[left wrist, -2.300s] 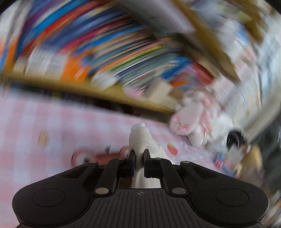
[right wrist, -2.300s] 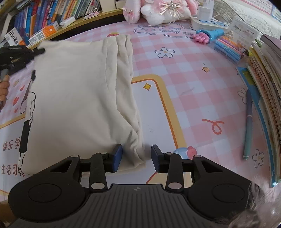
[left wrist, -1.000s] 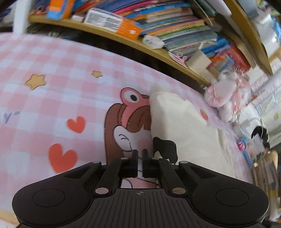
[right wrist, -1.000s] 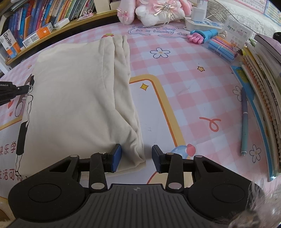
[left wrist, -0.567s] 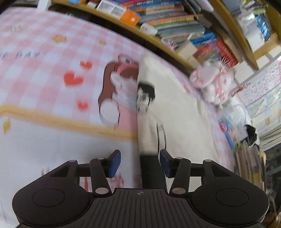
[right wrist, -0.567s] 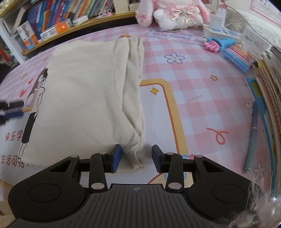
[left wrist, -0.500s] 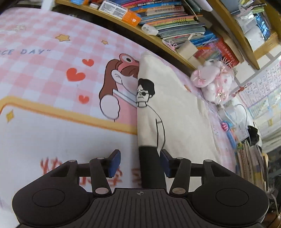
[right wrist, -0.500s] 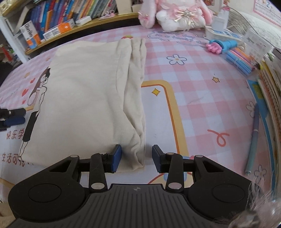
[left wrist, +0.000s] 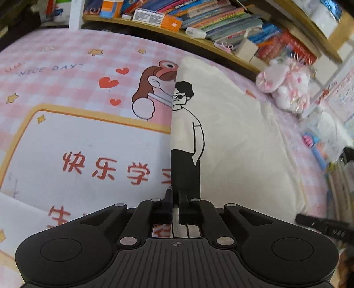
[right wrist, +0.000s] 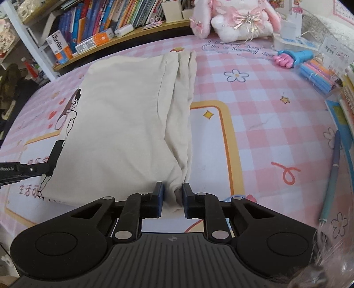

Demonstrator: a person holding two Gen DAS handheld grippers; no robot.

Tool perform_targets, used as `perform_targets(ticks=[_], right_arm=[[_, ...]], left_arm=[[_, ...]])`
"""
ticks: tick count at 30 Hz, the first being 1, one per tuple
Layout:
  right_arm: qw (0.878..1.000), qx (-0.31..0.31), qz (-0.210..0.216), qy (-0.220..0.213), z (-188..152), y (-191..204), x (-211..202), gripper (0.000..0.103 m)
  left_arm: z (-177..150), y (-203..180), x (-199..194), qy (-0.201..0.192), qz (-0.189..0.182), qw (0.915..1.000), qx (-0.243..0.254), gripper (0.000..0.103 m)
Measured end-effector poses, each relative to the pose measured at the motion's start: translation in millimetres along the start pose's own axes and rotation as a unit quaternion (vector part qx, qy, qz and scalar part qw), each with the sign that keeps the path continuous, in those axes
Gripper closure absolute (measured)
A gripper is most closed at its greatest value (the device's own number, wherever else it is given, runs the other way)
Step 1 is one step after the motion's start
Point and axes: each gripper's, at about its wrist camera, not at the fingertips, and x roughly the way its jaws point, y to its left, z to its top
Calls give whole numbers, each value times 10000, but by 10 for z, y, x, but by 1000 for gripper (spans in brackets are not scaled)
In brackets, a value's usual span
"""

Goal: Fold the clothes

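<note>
A cream shirt (left wrist: pixel 232 137) with a black-and-white cartoon figure lies folded lengthwise on the pink checked mat (left wrist: pixel 66 66). My left gripper (left wrist: pixel 176 199) is shut on the shirt's near left edge, at the figure's black trousers, and cloth shows between the fingers. In the right wrist view the shirt (right wrist: pixel 124 124) stretches away from me, its layered folds on the right side. There my right gripper (right wrist: pixel 173 195) is shut on the thick near right corner. The left gripper (right wrist: pixel 44 168) shows at the shirt's left edge. The right gripper (left wrist: pixel 320 223) is a dark blur at lower right.
A low shelf of books (right wrist: pixel 99 33) runs along the mat's far side. A pink plush rabbit (right wrist: pixel 234 20) sits at the back right. A blue and pink toy (right wrist: pixel 292 57), a bundle of pens (right wrist: pixel 316 75), a loose pen (right wrist: pixel 331 172) and stacked books (right wrist: pixel 345 106) line the right edge.
The left gripper came back to the shirt's near left edge and went from open to shut on it. The right gripper's jaws narrowed onto the near right corner.
</note>
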Motion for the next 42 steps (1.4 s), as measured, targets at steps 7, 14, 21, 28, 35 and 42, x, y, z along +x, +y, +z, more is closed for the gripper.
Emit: perform_targets(ticks=[7, 14, 21, 28, 35, 42], right_arm=[[9996, 35, 270, 68, -8, -95, -39, 85], [9992, 47, 388, 110, -25, -121, -90, 66], [9943, 629, 812, 282, -58, -255, -124, 60], [9812, 1472, 1171, 431, -50, -420, -125, 58], [9716, 1976, 1224, 442, -12, -513, -97, 63], [9705, 2069, 1155, 443, 43, -491, -60, 89]], left_arm=[[-120, -146, -153, -215, 300, 9991, 218, 97], [-239, -291, -307, -430, 599, 9963, 435, 56], [-370, -529, -429, -704, 737, 9883, 1139, 22], [-490, -743, -459, -821, 824, 9775, 1760, 14], [-610, -970, -432, -874, 829, 9611, 2485, 13], [-755, -1206, -266, -758, 798, 9382, 3281, 13]])
